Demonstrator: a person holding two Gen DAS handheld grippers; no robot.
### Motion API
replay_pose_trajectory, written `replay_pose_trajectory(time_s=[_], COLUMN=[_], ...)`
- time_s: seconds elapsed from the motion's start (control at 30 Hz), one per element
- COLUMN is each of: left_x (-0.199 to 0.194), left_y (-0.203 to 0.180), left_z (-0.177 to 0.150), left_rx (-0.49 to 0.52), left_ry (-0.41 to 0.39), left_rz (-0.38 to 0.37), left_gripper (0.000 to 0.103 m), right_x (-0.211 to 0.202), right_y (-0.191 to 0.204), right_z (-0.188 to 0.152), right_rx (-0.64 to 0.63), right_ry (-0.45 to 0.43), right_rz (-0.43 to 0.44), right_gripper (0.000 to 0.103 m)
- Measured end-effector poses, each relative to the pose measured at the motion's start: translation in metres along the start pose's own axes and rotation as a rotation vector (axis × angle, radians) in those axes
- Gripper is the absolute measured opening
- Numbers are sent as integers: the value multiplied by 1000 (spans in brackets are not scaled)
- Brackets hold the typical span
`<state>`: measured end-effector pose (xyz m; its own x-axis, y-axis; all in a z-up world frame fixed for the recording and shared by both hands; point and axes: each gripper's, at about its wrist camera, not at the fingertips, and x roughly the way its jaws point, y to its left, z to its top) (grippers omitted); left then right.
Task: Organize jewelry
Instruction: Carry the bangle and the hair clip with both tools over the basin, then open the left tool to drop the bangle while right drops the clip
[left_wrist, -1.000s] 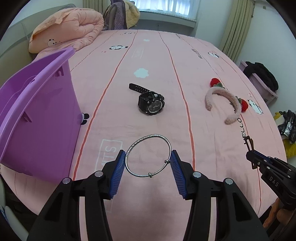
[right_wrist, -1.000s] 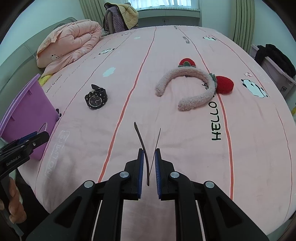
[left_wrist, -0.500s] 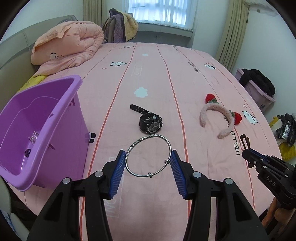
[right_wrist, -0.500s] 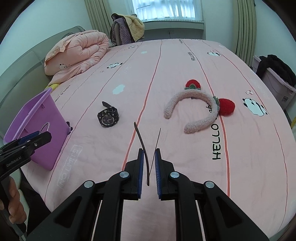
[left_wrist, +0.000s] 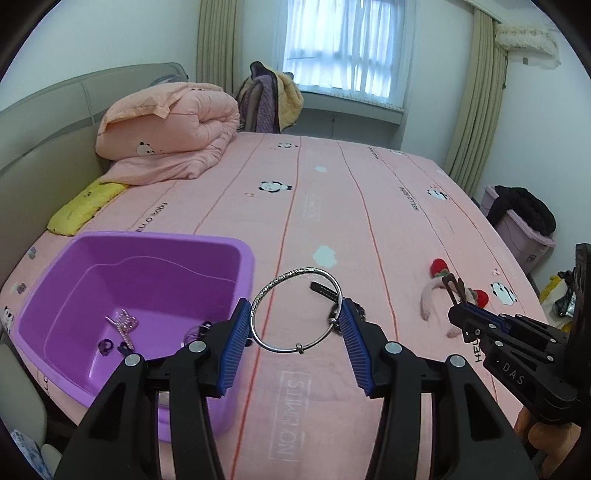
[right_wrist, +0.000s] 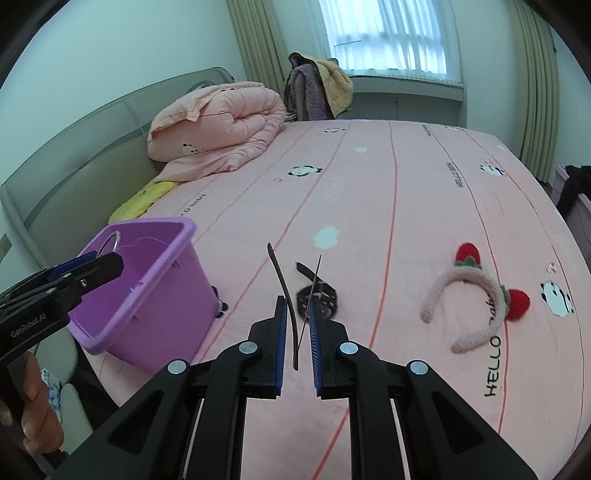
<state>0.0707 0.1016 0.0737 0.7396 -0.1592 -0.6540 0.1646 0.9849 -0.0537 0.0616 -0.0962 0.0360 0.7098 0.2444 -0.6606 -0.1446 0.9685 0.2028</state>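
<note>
My left gripper (left_wrist: 295, 314) is shut on a silver bangle (left_wrist: 300, 349), pinched across its width by the blue pads. It hangs above the pink bed, just right of the purple bin (left_wrist: 166, 238). The bin holds a silver chain piece (left_wrist: 123, 323) and small dark items (left_wrist: 105, 345). My right gripper (right_wrist: 297, 306) is shut on a thin dark hair clip (right_wrist: 282, 280) whose two strips stick up past the pads. A black watch (right_wrist: 321, 299) lies on the bed beyond it. To the right lies a fuzzy headband (right_wrist: 476, 280) with red strawberries.
A folded pink quilt (left_wrist: 166, 125) and a yellow pillow (left_wrist: 85, 208) lie at the headboard. A chair draped with clothes (left_wrist: 273, 99) stands by the window. A purple basket with black clothes (left_wrist: 524, 221) sits off the bed's right side. A hand (right_wrist: 33, 413) grips the left handle.
Both grippers have risen and tipped up, so the room's far end shows. The bin's inside has come into view under the left gripper. Both grips are unchanged.
</note>
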Motion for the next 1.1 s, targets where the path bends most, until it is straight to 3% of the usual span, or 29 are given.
replay_pose_trajectory(time_s=[0.33, 0.57, 0.73, 1.1], left_x=[-14, -1, 24, 58], left_y=[122, 193, 221, 251], left_z=[9, 2, -7, -24], left_rx=[-107, -173, -205, -256], left_ry=[-25, 23, 89, 170], left_rz=[155, 239, 244, 237], left_gripper=[48, 48, 48, 49], right_x=[35, 70, 104, 147], right_y=[108, 173, 209, 229], right_z=[38, 47, 41, 26], right_rx=[-112, -174, -193, -183], right_ry=[14, 72, 162, 302], right_rz=[167, 254, 288, 272], right_gripper=[12, 12, 12, 12])
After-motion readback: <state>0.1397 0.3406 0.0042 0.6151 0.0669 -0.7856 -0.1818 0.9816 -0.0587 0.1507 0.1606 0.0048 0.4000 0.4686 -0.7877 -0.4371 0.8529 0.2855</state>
